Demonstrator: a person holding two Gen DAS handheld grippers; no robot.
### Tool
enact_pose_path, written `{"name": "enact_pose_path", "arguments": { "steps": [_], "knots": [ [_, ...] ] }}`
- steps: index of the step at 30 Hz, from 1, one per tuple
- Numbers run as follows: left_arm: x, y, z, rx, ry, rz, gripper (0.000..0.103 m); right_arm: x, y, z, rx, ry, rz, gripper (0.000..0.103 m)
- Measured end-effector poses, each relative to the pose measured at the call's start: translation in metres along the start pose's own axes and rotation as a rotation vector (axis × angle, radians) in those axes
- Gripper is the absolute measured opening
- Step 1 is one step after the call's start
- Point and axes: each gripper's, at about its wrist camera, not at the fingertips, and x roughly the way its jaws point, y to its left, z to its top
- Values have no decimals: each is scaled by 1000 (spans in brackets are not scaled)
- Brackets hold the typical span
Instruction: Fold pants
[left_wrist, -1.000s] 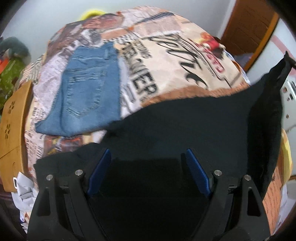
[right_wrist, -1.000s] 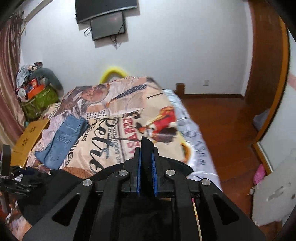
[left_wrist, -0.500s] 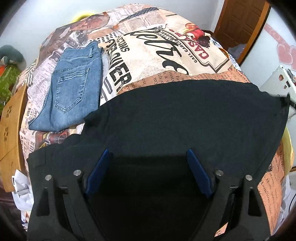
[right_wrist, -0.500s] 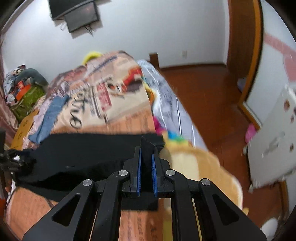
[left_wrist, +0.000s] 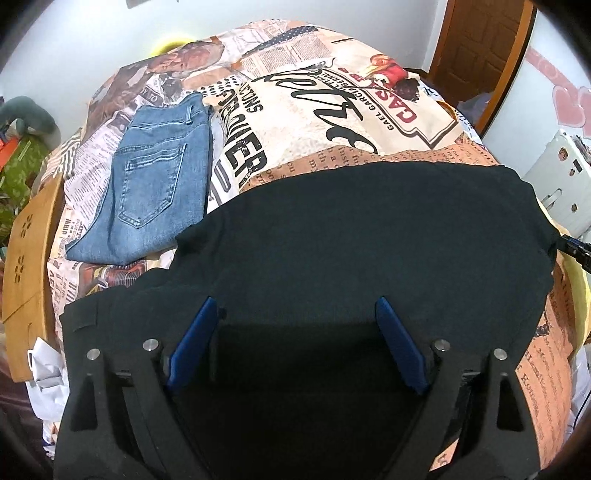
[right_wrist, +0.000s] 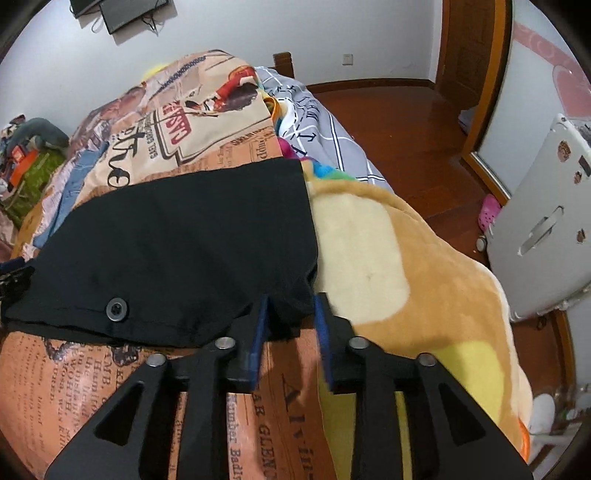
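- The black pants (left_wrist: 369, 236) lie spread flat across the near part of the bed, on the newspaper-print bedspread (left_wrist: 332, 122); in the right wrist view a dark button (right_wrist: 117, 309) shows near their front edge.
- The left tongs (left_wrist: 295, 314) hang over the pants with their blue pads (left_wrist: 192, 343) set wide apart and have just been opening; only the flat cloth lies beneath them, and nothing is clamped.
- The right tongs (right_wrist: 290, 306) sit at the pants' near right corner (the one beside the plush blanket). Their jaws have just been opening; a corner of black cloth lies between the tips, and the pads stand clear of it.
- A folded pair of blue jeans (left_wrist: 151, 184) lies farther back on the bedspread, left of the black pants, with a back pocket facing up.
- A tan and cream plush blanket (right_wrist: 388, 258) covers the bed edge just right of the pants.
- Beyond the bed is a wooden floor (right_wrist: 399, 122).
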Motion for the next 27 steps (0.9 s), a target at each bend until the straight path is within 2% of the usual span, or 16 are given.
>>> {"name": "enact_pose_path", "arguments": {
  "steps": [2,4,11,15,18,22,27],
  "knots": [
    [-4,2,-1,0,-7,-5,88,-7,2,1,-14,-12,-23,35],
    [-10,7,-2,1,-24,0,88,-21,6,6,-22,-45,-31,47],
    [-50,48,-5,-36,-128,57,88,-55,50,37,-112,-151,11,50],
    [-73,89,-5,-98,-174,115,89,-70,99,60,-198,-242,84,62],
    [-87,128,-8,-160,-195,163,89,-73,139,72,-271,-281,141,63],
    [-95,179,-16,-245,-199,222,90,-60,191,86,-364,-274,219,63],
    [-83,230,-33,-325,-159,262,90,-28,259,90,-507,-213,286,63]
  ]
}}
